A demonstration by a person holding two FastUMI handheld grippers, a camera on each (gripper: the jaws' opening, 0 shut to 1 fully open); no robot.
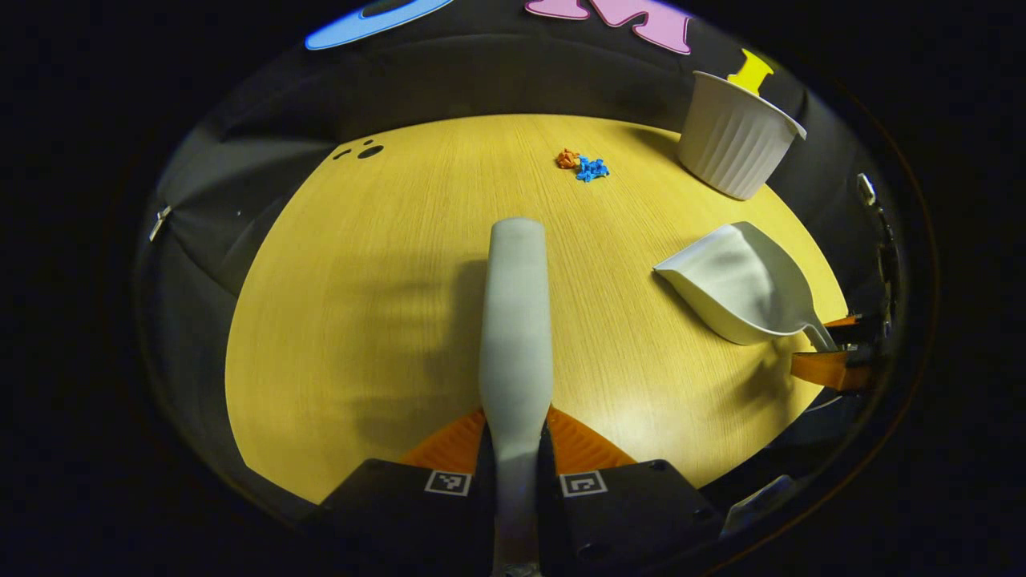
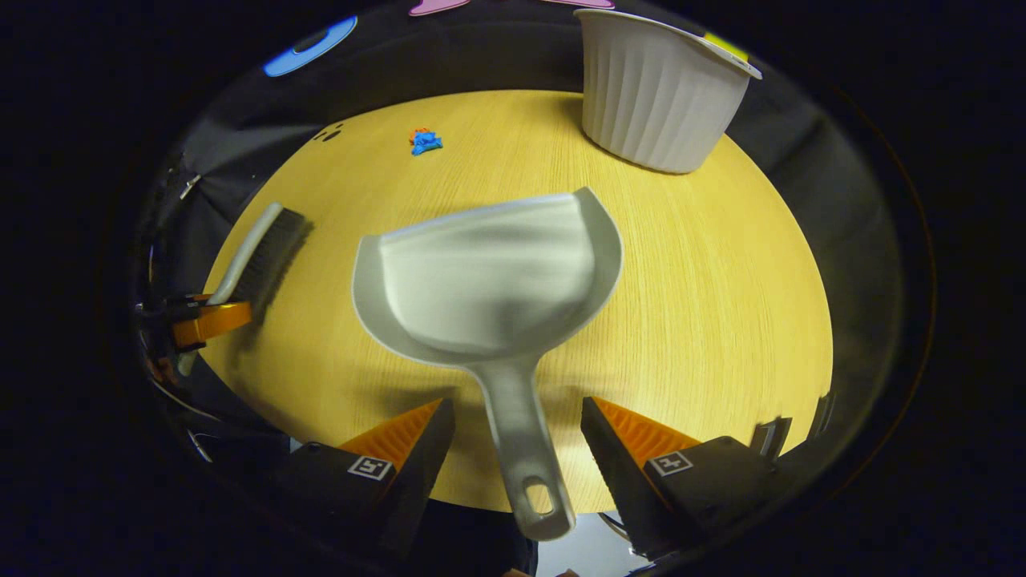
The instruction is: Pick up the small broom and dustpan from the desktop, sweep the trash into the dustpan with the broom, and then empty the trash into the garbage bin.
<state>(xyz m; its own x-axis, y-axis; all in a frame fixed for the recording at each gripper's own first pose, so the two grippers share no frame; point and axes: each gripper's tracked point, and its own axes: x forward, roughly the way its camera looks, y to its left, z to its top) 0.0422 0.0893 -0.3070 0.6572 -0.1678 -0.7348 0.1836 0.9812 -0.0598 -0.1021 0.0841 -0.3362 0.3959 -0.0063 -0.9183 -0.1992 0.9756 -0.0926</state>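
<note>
- Across both views, we see the yellow wooden desktop [image 1: 385,320] spreading wide, with dark cloth behind it.
- At one o'clock in the right gripper view stands the ribbed white garbage bin [image 2: 653,100], upright on the far edge of the desktop; in the left gripper view it sits at about two o'clock.
- At the centre of the right gripper view we see the grey dustpan [image 2: 489,276], its handle running down toward six o'clock between the fingers of the right gripper [image 2: 517,445]. Those fingers stand apart on either side of the handle with a gap showing, so we call this claw open.
- At six o'clock in the left gripper view, the left gripper [image 1: 515,445] clamps the pale handle of the small broom [image 1: 515,320], which points up toward twelve. In the right gripper view its dark bristles show at nine o'clock.
- Near twelve o'clock in the left gripper view lies the trash [image 1: 583,164], small orange and blue scraps touching one another, well apart from both tools.
</note>
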